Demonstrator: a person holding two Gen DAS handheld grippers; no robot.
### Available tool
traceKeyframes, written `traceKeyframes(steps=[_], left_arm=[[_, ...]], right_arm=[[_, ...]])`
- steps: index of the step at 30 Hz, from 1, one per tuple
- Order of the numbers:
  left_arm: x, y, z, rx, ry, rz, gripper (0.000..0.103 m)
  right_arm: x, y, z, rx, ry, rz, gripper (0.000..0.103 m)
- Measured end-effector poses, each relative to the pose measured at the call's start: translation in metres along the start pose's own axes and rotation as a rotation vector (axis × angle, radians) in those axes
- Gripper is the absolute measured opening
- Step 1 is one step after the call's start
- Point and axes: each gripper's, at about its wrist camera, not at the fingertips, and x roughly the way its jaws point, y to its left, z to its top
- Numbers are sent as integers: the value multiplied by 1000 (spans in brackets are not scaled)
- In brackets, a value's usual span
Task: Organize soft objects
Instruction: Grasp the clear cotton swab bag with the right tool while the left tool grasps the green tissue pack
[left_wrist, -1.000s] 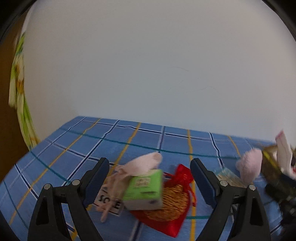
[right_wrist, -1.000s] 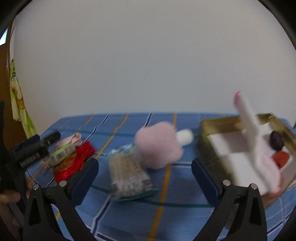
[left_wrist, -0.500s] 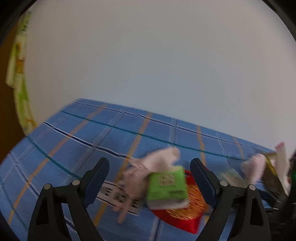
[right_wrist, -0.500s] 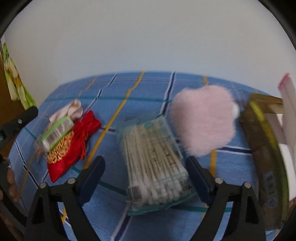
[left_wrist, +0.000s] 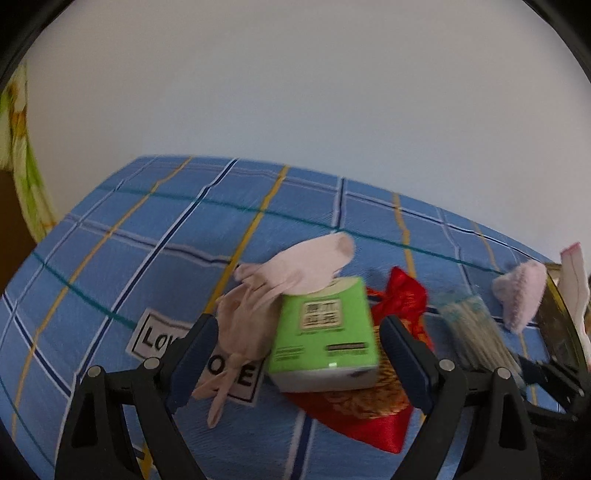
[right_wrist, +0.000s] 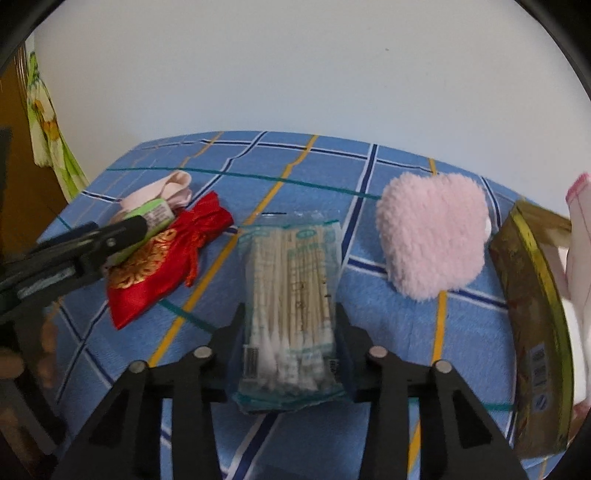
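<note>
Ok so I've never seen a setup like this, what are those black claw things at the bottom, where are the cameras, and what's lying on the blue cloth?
The black claws are hand-held two-finger grippers; a person holds one in each hand. Each carries a wide-angle camera looking forward along its fingers, so there is one picture per gripper.

In the left view, the left gripper stands open around a green tissue pack, which lies on a red pouch beside pale pink gloves.

In the right view, the right gripper has closed in on a bag of cotton swabs. Further right lie a fluffy pink pad and a gold-edged box, all on the checked blue cloth.
</note>
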Motion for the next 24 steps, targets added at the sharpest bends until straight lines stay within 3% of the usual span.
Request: traceKeyframes(steps=[3, 4, 6, 13, 17, 20, 24], left_arm=[[7, 5, -2, -34, 46, -6, 89], [6, 8, -3, -52, 45, -29, 76], [7, 9, -5, -66, 57, -62, 62], [-7, 4, -4, -37, 2, -78, 58], [-34, 6, 1, -71, -122, -184, 58], [-56, 10, 2, -88, -239, -189, 58], [-70, 16, 2, -125, -329, -176, 58]], right_arm=[[-9, -5, -5, 29, -11, 47, 39], [-13, -6, -7, 34, -20, 52, 39], [-24, -8, -10, 44, -48, 69, 39], [-60, -8, -17, 18, -194, 43, 39], [-77, -8, -16, 12, -290, 35, 39], [-87, -11, -16, 26, -338, 31, 39], [-86, -16, -15, 46, -337, 38, 39]])
